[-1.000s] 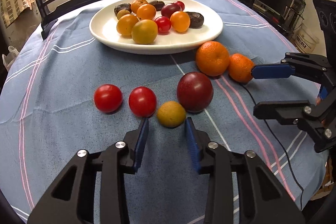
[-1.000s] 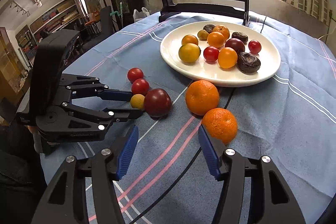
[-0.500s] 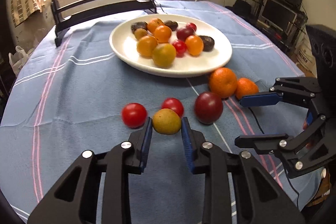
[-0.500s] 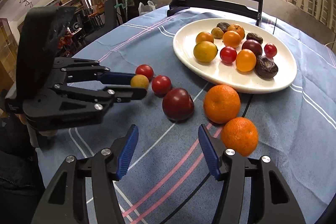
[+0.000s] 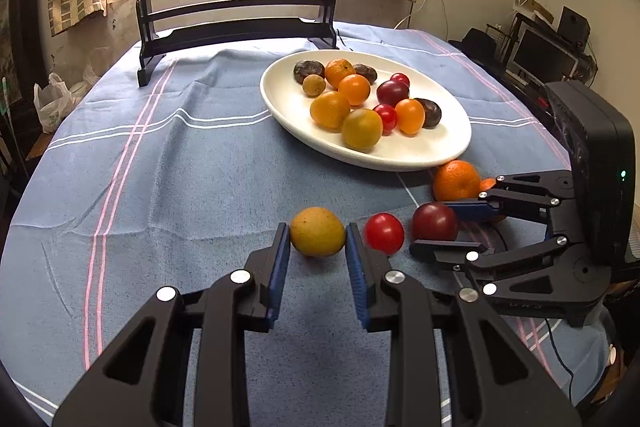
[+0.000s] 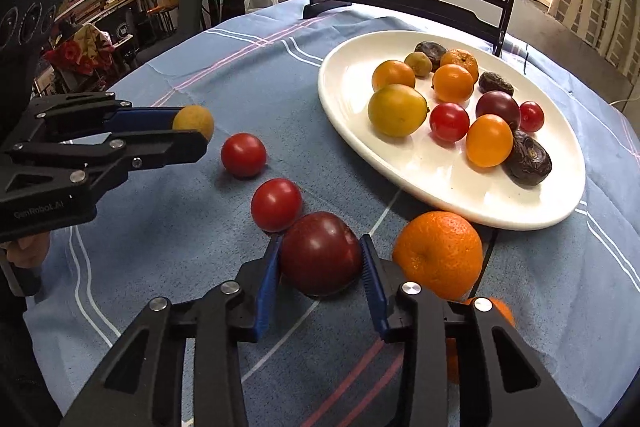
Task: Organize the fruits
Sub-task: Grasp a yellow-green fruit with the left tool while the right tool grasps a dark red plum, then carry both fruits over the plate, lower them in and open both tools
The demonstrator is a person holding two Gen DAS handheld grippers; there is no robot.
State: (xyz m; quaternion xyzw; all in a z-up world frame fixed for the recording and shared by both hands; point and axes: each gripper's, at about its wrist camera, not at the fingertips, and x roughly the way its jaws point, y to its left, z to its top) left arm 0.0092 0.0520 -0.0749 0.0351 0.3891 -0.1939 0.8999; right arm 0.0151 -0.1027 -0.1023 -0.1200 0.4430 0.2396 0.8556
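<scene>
Blue tablecloth (image 5: 180, 167) short of the plate (image 5: 448, 143): left gripper (image 5: 318, 251) clamps a yellow fruit (image 5: 317, 232), right gripper (image 6: 320, 269) is closing round a dark plum (image 6: 320, 253); next, probably, carry both onto the plate.

Two matching handheld grippers, built from black plastic linkage arms with triangular cut-outs and joined by round silver screws. Each left gripper (image 5: 318, 247) finger carries a ribbed blue pad (image 5: 279, 269) on its inner face — the right gripper (image 6: 320, 269) has the same blue lining. Seen from the right wrist view, the left unit's side bears pale lettering (image 6: 38, 214), too faint to read fully. The right unit's boxy black housing (image 5: 600, 183) shows a small green light — a thin dark cable (image 5: 558, 353) trails below it.
</scene>
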